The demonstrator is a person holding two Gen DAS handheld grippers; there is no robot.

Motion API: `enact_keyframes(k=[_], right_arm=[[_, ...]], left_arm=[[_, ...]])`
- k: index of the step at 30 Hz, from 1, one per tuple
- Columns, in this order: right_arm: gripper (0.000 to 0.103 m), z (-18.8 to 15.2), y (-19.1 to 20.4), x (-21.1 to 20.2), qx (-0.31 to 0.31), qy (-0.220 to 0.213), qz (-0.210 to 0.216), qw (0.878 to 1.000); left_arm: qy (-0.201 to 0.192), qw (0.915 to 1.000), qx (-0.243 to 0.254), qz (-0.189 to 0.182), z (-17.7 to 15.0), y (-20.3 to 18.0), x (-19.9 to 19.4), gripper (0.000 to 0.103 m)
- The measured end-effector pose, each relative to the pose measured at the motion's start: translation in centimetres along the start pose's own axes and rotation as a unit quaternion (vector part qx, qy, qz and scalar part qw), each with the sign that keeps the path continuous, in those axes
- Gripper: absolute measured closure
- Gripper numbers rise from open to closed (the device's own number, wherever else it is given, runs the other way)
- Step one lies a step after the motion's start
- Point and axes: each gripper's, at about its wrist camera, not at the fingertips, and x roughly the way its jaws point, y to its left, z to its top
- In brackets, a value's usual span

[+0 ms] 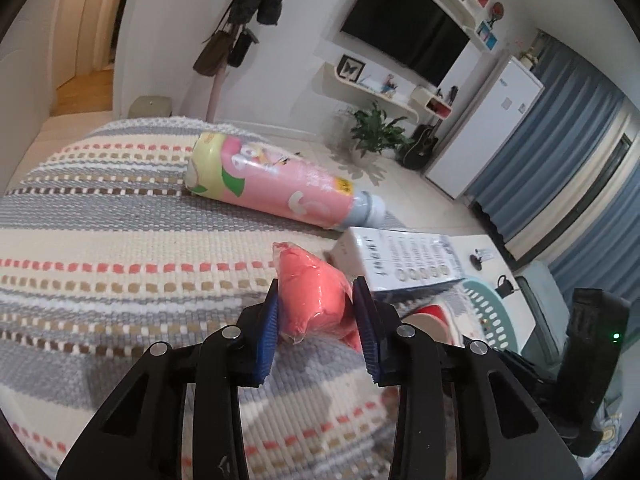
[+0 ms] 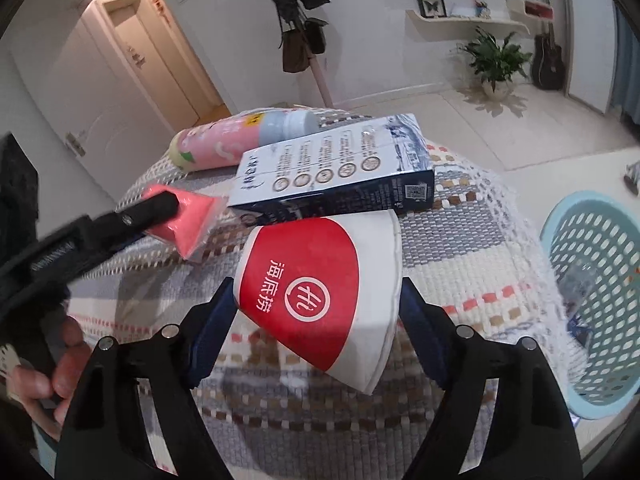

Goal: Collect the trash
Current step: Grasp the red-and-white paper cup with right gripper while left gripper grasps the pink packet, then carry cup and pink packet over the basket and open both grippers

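My left gripper (image 1: 316, 292) is shut on a pink plastic packet (image 1: 310, 290) just above the striped woven cloth (image 1: 120, 216). The packet also shows in the right wrist view (image 2: 188, 220), with the left gripper (image 2: 160, 206) clamped on it. My right gripper (image 2: 316, 304) is shut on a red and white paper cup (image 2: 320, 288), squashed flat and lifted off the cloth. A pink bottle (image 1: 272, 182) lies on its side farther back, also in the right wrist view (image 2: 240, 136). A blue and white carton (image 2: 340, 172) lies flat between bottle and cup.
A light blue plastic basket (image 2: 600, 296) stands on the floor right of the cloth-covered surface, with some clear wrapping inside. A potted plant (image 2: 496, 60), a guitar (image 2: 548, 60) and a coat stand (image 2: 304, 40) are farther off across the room.
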Motion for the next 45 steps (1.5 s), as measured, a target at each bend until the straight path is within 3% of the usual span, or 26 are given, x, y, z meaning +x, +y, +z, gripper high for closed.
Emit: enact_keyframes(k=[9,13,17,19,31,38,45], right_arm=[[0.027,0.2,-0.8,-6.1,-0.005,-0.06,0.008,0.998],[0.027,0.4,-2.7,-9.1,0.007,-0.093,-0.009,0.996],[0.028,0.0,-5.4,-11.2,0.02,-0.113,-0.061,0.992],[0.028,-0.5,-7.3,-11.8,0.037,-0.12,-0.066,0.99],[0.028,-2.3,-19.8,-12.8,0.14,-0.117,-0.116,0.976],[0.028,-4.2,-24.9,-11.3,0.182,-0.088,-0.145,0.969],[0.027,-5.8,-27.9,-9.8,0.211,-0.064,-0.152,0.963]], left_arm=[[-0.04,0.9976,0.049,-0.028,0.1,-4.9,-4.7,0.069],[-0.054,0.9948,0.074,-0.044,0.1,-8.5,-5.9,0.069],[-0.058,0.9918,0.101,-0.053,-0.3,-12.3,-5.8,0.069],[-0.056,0.9917,0.103,-0.052,-0.2,-13.7,-5.1,0.069],[0.006,0.9827,0.163,-0.089,-1.3,-22.8,2.9,0.069],[0.089,0.9773,0.155,-0.113,-3.4,-24.8,9.7,0.069],[0.144,0.9704,0.159,-0.111,-5.9,-25.5,14.1,0.069]])
